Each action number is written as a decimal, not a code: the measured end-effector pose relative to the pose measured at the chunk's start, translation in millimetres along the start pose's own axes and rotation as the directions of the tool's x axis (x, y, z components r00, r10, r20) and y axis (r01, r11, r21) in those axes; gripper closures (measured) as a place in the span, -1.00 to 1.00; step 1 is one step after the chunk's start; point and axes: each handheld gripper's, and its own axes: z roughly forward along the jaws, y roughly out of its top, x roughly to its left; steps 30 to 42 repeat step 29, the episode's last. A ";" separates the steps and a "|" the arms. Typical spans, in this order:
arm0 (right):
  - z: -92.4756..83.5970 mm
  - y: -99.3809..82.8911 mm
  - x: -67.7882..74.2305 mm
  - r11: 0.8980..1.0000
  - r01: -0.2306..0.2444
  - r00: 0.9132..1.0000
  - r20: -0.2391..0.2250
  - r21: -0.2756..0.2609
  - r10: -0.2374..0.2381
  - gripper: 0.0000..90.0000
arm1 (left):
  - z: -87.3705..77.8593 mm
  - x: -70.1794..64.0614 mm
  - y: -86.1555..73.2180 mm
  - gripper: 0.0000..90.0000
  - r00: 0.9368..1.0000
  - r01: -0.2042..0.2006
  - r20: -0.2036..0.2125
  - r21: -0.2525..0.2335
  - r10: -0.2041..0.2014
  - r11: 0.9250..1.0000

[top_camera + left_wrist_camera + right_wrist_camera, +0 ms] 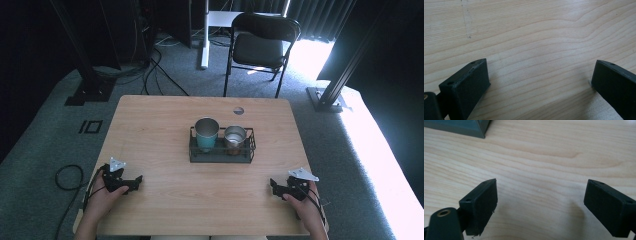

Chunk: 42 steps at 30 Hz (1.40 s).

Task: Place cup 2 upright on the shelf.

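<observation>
Two hand-held grippers sat at the near desk (165,115) edge: left hand-held gripper (135,182) and right hand-held gripper (274,186), both released, jaws wide apart over bare wood, grasping nothing. One black wire rack (221,156) stood mid-desk, well apart from both, holding two cups: teal cup (206,134) and steel cup (234,138) side by side.

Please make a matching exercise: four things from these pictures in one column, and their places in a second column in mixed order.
1. tall teal metal cup
2. shorter silver metal cup
3. left claw
4. black folding chair

a. on the floor beyond the table
b. left side of the black wire rack
c. near left table corner
d. right side of the rack

Pairs: 1-b, 2-d, 3-c, 4-a
</observation>
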 end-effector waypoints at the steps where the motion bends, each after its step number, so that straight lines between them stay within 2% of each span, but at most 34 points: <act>1: -0.3 -0.5 0.0 1.000 0.001 1.000 -0.005 0.005 -0.001 -0.75 | 0.0 0.0 0.0 -0.96 1.000 0.000 0.000 0.000 0.000 1.000; 4: -1.2 -1.4 0.4 1.000 -0.007 1.000 0.000 0.005 0.007 -0.75 | 0.0 0.0 0.0 -0.96 1.000 0.000 0.000 0.000 0.000 1.000; 8: -0.1 -2.2 -0.1 0.999 -0.028 1.000 0.008 0.044 0.028 -0.75 | 0.0 0.0 0.0 -0.96 1.000 0.000 0.000 0.000 0.000 1.000; 12: 0.4 -2.3 2.2 0.998 -0.013 1.000 0.025 0.054 0.012 -0.75 | 0.0 0.1 0.0 -0.96 1.000 0.000 0.000 0.000 0.000 1.000; 42: 0.4 -2.4 2.5 0.998 -0.023 0.999 0.031 0.057 0.021 -0.75 | 0.0 0.1 0.0 -0.96 1.000 0.000 0.000 0.000 0.000 1.000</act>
